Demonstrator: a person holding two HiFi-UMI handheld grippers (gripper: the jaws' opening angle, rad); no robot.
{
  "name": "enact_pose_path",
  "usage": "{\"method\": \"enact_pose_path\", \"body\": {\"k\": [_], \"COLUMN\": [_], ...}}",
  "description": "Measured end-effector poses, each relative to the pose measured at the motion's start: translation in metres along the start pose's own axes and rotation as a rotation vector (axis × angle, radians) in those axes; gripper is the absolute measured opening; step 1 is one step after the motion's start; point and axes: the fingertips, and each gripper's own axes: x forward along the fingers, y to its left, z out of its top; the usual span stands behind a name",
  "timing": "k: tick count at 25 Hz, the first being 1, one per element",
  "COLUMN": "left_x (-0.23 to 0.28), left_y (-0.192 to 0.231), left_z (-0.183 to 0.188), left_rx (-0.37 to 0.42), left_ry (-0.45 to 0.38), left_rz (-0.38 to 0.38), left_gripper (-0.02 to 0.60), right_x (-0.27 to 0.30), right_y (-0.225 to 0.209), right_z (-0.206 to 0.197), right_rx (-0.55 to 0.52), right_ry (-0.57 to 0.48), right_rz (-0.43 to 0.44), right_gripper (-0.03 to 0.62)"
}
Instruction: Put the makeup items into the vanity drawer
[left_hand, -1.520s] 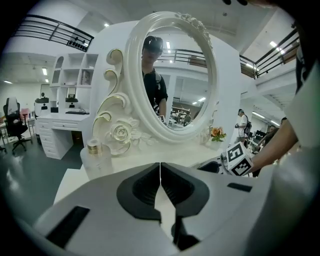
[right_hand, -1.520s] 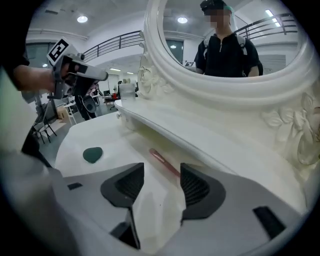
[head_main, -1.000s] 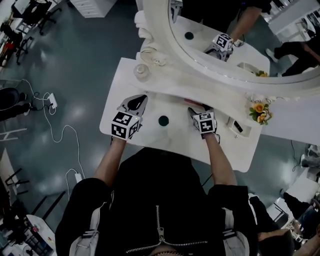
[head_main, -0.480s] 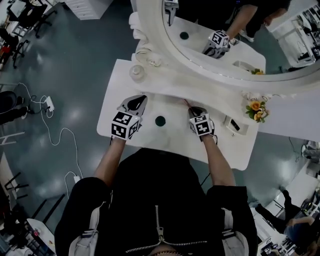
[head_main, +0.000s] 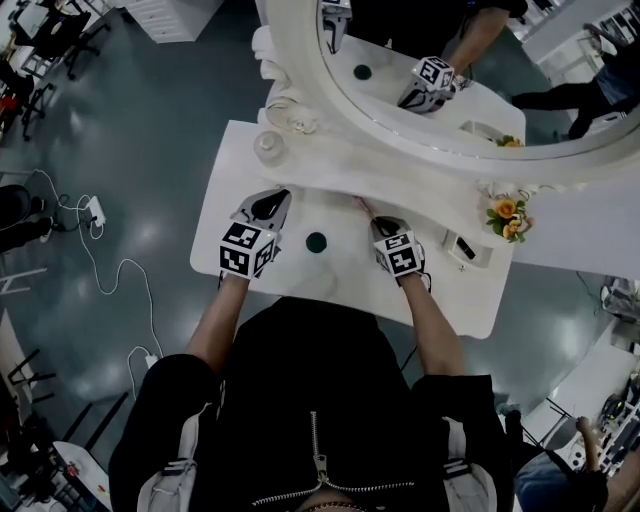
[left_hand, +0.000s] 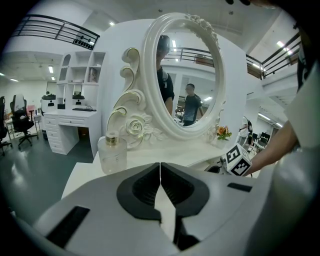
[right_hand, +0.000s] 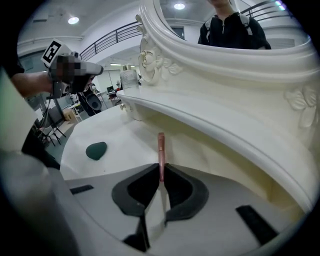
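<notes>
A thin rose-pink makeup pencil (right_hand: 161, 150) sticks out forward from my right gripper (right_hand: 161, 174). The jaws are closing, and their pads pinch the pencil's near end. In the head view this gripper (head_main: 384, 224) hovers over the white vanity top (head_main: 450, 300), near the raised shelf, and the pencil (head_main: 360, 206) points toward the mirror. My left gripper (left_hand: 160, 172) is shut with nothing in it and sits at the table's left (head_main: 270, 206). A dark green puff (head_main: 316, 241) lies between the two grippers. No drawer shows in any view.
A glass perfume bottle (left_hand: 111, 152) stands on the shelf at the left beside the oval mirror (head_main: 450, 90). Orange flowers (head_main: 505, 215) and a small white holder (head_main: 465, 250) sit at the right end. Cables (head_main: 100, 250) trail on the floor to the left.
The right gripper has shut on the pink pencil and drawn back a little from the shelf, with the pencil in it. The left gripper has stayed put.
</notes>
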Motion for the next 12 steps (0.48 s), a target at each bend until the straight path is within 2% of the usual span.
{"method": "enact_pose_path", "body": {"k": [5, 12], "left_x": [0.005, 0.018], "left_y": [-0.007, -0.026], "left_z": [0.005, 0.018], "left_rx": [0.008, 0.022], "left_ry": [-0.003, -0.005], "left_rz": [-0.02, -0.055], "left_gripper": [0.023, 0.023], "right_x": [-0.017, -0.052], "right_y": [0.008, 0.011], "right_z": [-0.008, -0.018], "right_rx": [-0.008, 0.039], "right_ry": [0.006, -0.034], "right_rz": [0.031, 0.039], "right_gripper": [0.038, 0.038]}}
